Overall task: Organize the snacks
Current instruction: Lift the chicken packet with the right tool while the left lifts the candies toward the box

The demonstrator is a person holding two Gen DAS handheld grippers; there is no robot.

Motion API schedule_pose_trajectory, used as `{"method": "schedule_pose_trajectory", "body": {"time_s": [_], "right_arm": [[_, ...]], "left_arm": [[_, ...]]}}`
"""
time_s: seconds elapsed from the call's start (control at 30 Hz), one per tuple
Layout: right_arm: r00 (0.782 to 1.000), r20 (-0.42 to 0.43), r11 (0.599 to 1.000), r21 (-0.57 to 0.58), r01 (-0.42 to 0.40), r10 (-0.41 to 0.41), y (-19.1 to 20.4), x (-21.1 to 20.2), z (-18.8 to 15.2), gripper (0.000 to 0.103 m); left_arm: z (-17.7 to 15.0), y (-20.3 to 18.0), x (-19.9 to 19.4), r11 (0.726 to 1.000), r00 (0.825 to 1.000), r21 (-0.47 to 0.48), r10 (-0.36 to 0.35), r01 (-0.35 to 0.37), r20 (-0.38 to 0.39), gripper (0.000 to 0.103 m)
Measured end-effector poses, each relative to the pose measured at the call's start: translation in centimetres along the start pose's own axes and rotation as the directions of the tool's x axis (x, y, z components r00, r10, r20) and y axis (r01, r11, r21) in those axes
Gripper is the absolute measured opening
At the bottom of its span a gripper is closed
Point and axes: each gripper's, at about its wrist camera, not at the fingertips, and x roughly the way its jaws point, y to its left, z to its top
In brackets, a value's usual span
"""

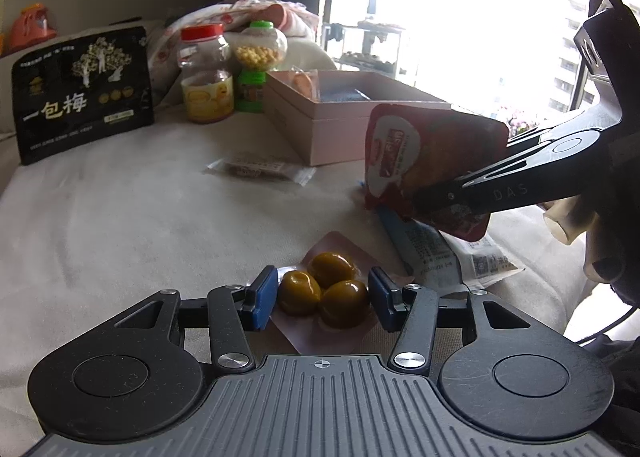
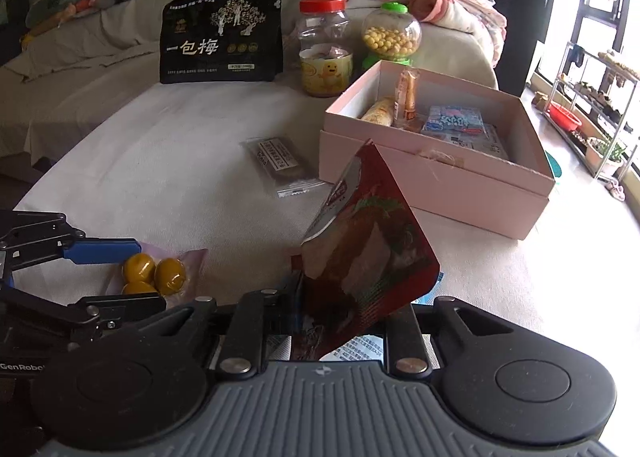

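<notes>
Mid-way through sorting: right gripper (image 2: pixel 340 309) clamped on the lower edge of a red snack pouch (image 2: pixel 364 253), lifted clear of the cloth-covered surface (image 1: pixel 120 225) and tilted, one corner pointing up toward the pink box (image 2: pixel 440 185). Still to carry across and over the box's near wall, then release among the packets already inside; calls for enough height to clear that wall, and care that the limp pouch does not swing or slip from so small a bite.

Left gripper (image 1: pixel 323 301) half apart, blue pads either side of a clear pack of three yellow-brown sweets (image 1: pixel 324 293) lying near the front edge of the surface; whether the pads actually press on it cannot be told. Probably next in line for the box.

Pouch itself: glossy red foil, a food photograph on its face, white label at the top, flat and floppy. A dark bar in clear wrap (image 2: pixel 280 161) also left lying just beside the box's near-left corner.
</notes>
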Motion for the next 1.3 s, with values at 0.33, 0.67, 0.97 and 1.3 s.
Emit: {"method": "schedule_pose_trajectory", "body": {"time_s": [0.33,0.67,0.97,1.3], "right_arm": [[0.997,0.042,0.997,0.007,0.072,-0.072,0.1,-0.1,-1.9,0.087],[1.0,-0.008,1.0,-0.025,0.007,-0.007,-1.0,4.2,1.5,0.092],[1.0,-0.021,0.996,-0.088,-0.015,0.013,0.1,3.7,2.3,0.056],[0.997,0.059,0.997,-0.067,-0.04,0.044,-1.1,-1.9,2.5,0.028]], "left_arm": [[0.4,-0.1,0.5,1.0,1.0,0.007,-0.004,0.004,-0.011,0.055],[0.3,-0.4,0.3,1.0,1.0,0.013,0.013,-0.013,-0.014,0.055],[0.4,-0.2,0.1,1.0,1.0,0.005,0.016,-0.016,-0.013,0.055],[1.6,-1.1,-1.1,1.0,0.999,0.024,-0.006,0.006,0.031,0.055]]}}
